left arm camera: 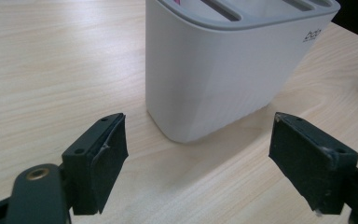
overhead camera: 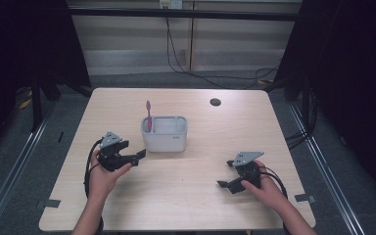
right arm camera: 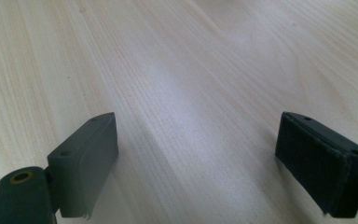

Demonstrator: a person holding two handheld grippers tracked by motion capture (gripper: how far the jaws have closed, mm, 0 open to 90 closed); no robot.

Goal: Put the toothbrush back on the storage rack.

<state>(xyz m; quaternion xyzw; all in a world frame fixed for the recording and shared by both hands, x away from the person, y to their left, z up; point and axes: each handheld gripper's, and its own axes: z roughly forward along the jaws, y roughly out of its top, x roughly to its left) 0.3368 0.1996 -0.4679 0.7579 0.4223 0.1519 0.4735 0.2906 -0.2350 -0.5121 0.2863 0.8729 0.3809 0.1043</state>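
The right tool (right arm camera: 198, 163), a black two-jaw piece, rises from the bottom edge with its jaws spread wide apart and nothing between them. The left jaw's pad looks smooth and dark; the right jaw shows a layered pad edge. Beneath and beyond them lies the pale, light-wood-grain worktop (right arm camera: 182, 70), its grain running diagonally.

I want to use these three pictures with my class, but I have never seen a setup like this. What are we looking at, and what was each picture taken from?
A person at a wooden table holds a hand-operated two-jaw gripper in each hand. The high view looks down from above: left gripper, right gripper. The other two pictures come from cameras riding on the grippers, looking along their black jaws. On the table stands a white holder with a pink toothbrush upright in it. The left gripper faces the holder; the right gripper faces bare wood. Both are open, holding nothing.
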